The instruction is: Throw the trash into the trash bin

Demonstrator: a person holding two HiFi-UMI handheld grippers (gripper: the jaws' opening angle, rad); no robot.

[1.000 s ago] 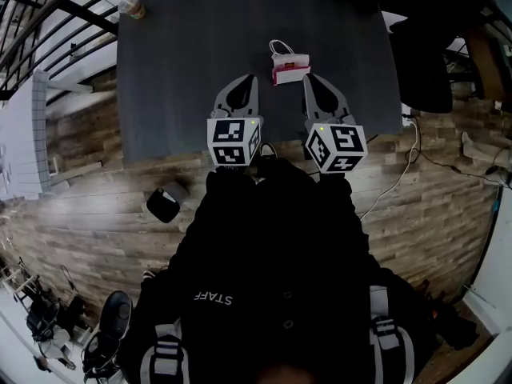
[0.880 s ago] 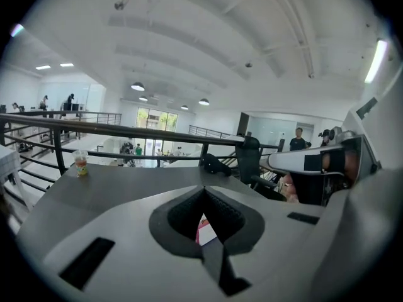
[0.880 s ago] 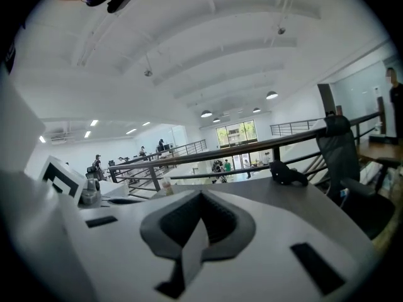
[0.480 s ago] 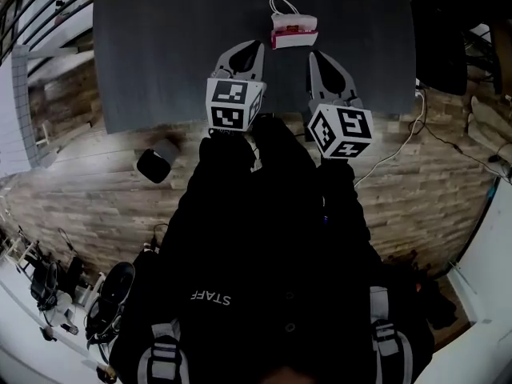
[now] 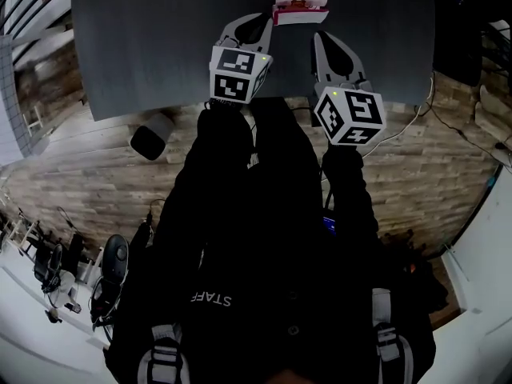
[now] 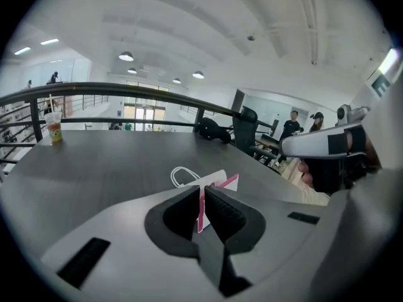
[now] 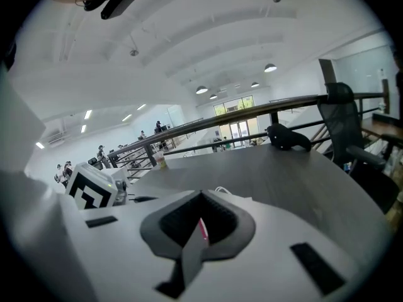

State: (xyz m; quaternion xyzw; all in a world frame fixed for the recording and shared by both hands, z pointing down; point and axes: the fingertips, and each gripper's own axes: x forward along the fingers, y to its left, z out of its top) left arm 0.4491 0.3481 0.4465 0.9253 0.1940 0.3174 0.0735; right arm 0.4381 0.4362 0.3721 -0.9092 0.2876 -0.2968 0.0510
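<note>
A small white and pink paper bag [image 5: 300, 0] with white cord handles lies on the dark grey table [image 5: 144, 46], at the top of the head view. My left gripper [image 5: 262, 18] is shut and empty, its tips just short of the bag's left end. In the left gripper view the bag [image 6: 217, 181] shows beyond the closed jaws [image 6: 203, 192]. My right gripper [image 5: 321, 38] is also shut and empty, a little nearer me and to the right of the bag. A black trash bin [image 5: 152, 137] stands on the wooden floor below the table's left part.
A drink cup with a straw [image 6: 54, 126] stands at the table's far left corner. A black object [image 6: 211, 129] lies at the far edge, with an office chair [image 6: 247, 123] behind it. A railing runs past the table. White cables [image 5: 416, 126] trail on the floor at right.
Both grippers have come down toward the table and closer to the bag. The head view has tilted, so table and bag now sit at the top edge.
</note>
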